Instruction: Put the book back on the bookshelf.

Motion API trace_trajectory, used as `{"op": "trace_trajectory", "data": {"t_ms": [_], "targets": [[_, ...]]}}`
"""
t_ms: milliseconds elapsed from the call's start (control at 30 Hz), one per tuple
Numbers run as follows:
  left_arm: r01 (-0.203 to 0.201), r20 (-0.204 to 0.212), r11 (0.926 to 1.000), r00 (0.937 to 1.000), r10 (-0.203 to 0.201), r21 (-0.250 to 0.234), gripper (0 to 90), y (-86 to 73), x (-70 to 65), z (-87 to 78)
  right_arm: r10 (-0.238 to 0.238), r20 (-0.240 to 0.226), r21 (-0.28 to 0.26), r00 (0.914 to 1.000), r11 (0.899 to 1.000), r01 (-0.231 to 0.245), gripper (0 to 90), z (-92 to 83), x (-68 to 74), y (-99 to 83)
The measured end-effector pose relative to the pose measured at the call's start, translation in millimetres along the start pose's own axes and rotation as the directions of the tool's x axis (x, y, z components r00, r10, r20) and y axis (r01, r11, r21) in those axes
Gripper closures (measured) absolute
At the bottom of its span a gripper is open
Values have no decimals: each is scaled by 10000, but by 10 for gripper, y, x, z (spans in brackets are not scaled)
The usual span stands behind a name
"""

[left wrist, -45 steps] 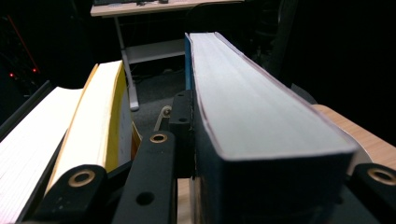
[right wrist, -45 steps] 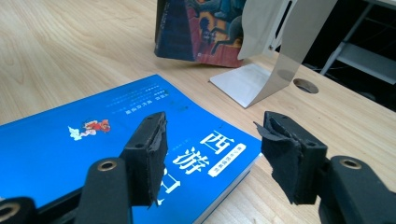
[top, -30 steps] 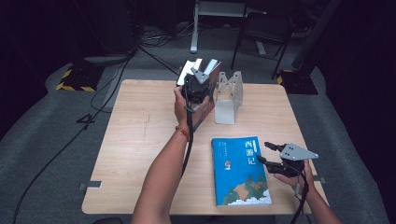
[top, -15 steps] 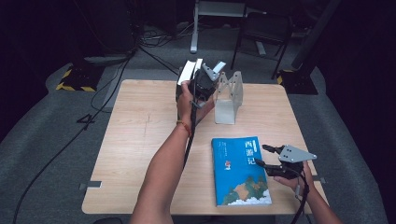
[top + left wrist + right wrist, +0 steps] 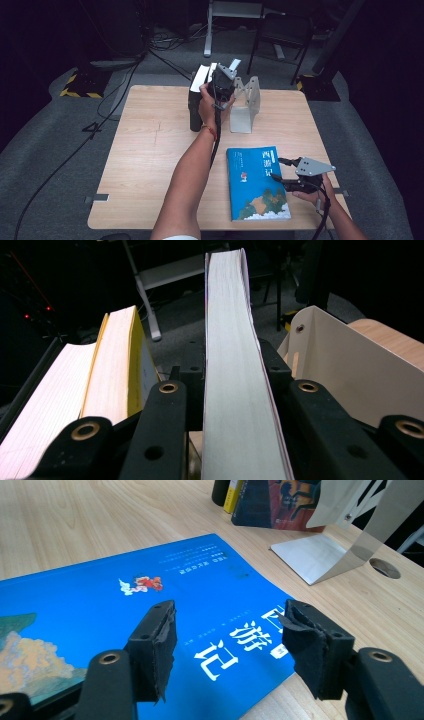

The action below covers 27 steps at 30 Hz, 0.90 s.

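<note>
Pale-edged book [image 5: 235, 370] clamped in left fingers [image 5: 227, 395]; right fingers [image 5: 227, 647] wide over blue book [image 5: 125, 605].

Books: four in all
Books lying flat: one; the blue book [image 5: 257, 182] on the table [image 5: 150, 165]
Books standing up: three; the book with white pages [image 5: 235, 365] is gripped between two black jaws; the yellow book [image 5: 117, 360] and the dark book [image 5: 45, 400] stand just beside it
Bookends: one; the pale metal bookend [image 5: 245, 105] at the far side of the table
Grippers: two; the left gripper [image 5: 222, 80] near the standing books; the right gripper [image 5: 282, 171] by the blue book
Tables: one; made of light wood
Arms: two; one for each gripper
</note>
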State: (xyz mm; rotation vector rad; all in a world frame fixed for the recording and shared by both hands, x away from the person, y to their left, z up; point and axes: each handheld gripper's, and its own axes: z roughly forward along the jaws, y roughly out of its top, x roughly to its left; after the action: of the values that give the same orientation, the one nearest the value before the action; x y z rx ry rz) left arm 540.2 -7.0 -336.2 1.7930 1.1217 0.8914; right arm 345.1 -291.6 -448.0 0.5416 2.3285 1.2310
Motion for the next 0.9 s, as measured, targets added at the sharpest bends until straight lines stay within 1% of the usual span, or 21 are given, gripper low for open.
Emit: {"op": "trace_trajectory", "data": {"t_ms": [100, 133, 167, 200, 233, 267, 300, 333, 367, 400, 500, 567, 600, 667, 733, 833, 900], "targets": [[97, 105, 10000, 9999, -97, -6, 712, -5, 43, -7, 10, 12, -21, 10000, 10000, -10, 393, -5, -6, 8], [52, 233, 10000, 9997, -52, -8, 708, -16, 64, -8, 9, 11, -22, 10000, 10000, -9, 393, -8, -2, 10], [-99, 302, 9999, 9995, 99, 27, 693, -23, 74, -9, -53, 30, -32, 10000, 10000, 53, 390, -8, 1, 13], [-292, 200, 9995, 9994, 290, 76, 667, -30, 80, -16, -65, 92, -11, 9999, 10000, 65, 389, -9, 2, 15], [-301, 151, 9995, 9994, 300, 49, 631, -38, 87, -33, -56, 166, 11, 9998, 10000, 56, 386, -4, -4, 17], [-301, 151, 9995, 9994, 300, 49, 618, -38, 87, -33, -56, 166, 11, 9998, 10000, 56, 386, -4, -4, 17], [-334, 276, 9994, 9991, 331, 84, 618, -44, 100, -52, -48, 270, 76, 9996, 10000, 46, 384, 0, -12, 16], [-444, 282, 9989, 9986, 440, 156, 586, -50, 103, -73, -48, 353, 141, 9994, 9999, 43, 382, 3, -22, 13], [-551, 187, 9985, 9983, 550, 66, 531, -60, 103, -93, 13, 445, 160, 9990, 9999, -20, 380, 1, -46, 3], [-649, 308, 9979, 9974, 648, 21, 508, -81, 105, -114, 59, 478, 161, 9988, 9998, -66, 379, -4, -58, -1], [-724, 595, 9973, 9957, 715, 138, 443, -117, 102, -136, 208, 570, 144, 9982, 9997, -217, 377, -10, -81, -2], [-914, 596, 9957, 9941, 903, 157, 424, -128, 95, -148, 238, 591, 145, 9980, 9996, -247, 376, -9, -84, 0], [-907, 577, 9958, 9943, 897, 148, 415, -131, 91, -158, 228, 580, 174, 9981, 9996, -238, 375, -6, -82, -1], [-764, 807, 9971, 9938, 759, 34, 395, -132, 96, -191, 240, 536, 219, 9983, 9994, -252, 374, -3, -77, -5], [-685, 834, 9976, 9941, 690, -95, 382, -129, 96, -224, 245, 512, 244, 9984, 9994, -257, 373, 2, -81, -11], [-588, 1072, 9979, 9923, 615, -277, 363, -126, 98, -287, 262, 478, 267, 9985, 9993, -275, 373, 7, -79, -14], [-618, 1117, 9975, 9916, 652, -336, 354, -134, 95, -323, 268, 458, 270, 9986, 9992, -281, 373, 8, -76, -13]]}}
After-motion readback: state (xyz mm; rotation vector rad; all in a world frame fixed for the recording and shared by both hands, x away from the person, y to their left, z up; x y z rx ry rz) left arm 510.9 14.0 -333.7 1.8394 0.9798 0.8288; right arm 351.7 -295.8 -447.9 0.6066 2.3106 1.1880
